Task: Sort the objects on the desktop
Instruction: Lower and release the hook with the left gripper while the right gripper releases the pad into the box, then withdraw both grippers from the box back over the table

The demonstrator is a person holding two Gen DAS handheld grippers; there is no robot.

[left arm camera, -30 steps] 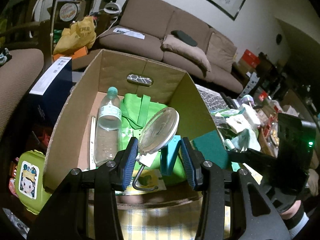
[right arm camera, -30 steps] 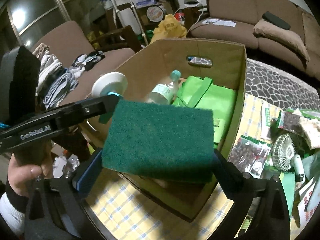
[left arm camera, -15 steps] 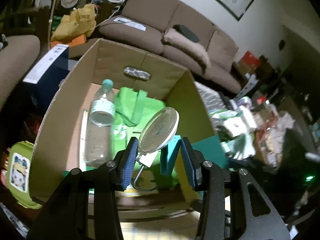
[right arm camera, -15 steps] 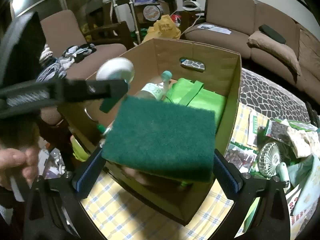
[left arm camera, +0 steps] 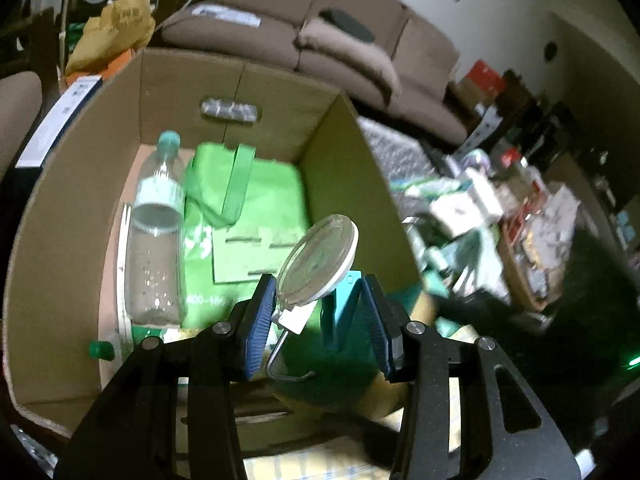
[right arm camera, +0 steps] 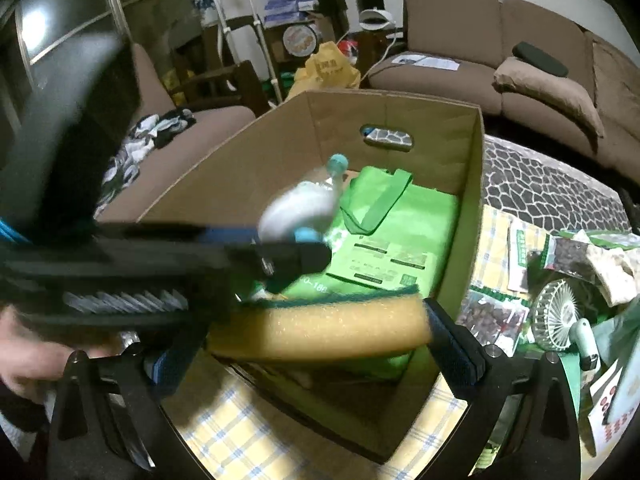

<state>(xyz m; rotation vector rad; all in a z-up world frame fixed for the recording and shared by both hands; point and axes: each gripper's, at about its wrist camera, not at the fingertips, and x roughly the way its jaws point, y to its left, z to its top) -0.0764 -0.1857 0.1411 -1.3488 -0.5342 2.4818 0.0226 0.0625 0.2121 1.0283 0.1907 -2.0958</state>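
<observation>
Step in hand, judged: depositing into cardboard box (right arm camera: 440,128). Right gripper (right arm camera: 304,332) clamped across ends of sponge (right arm camera: 320,328), held over near box edge; long axis crosswise between fingers, green scouring face up, yellow foam edge toward camera. Left gripper (left arm camera: 316,320) closed on suction-cup hook (left arm camera: 318,266), disc tilted upward, wire hook hanging toward camera, above box interior. Next: lower, release clear of bottle (left arm camera: 156,232) and green bag (left arm camera: 248,216).

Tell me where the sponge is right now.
In the right wrist view the sponge sits clamped in the right gripper, over the near edge of the cardboard box, with the green bag beyond it.
</observation>
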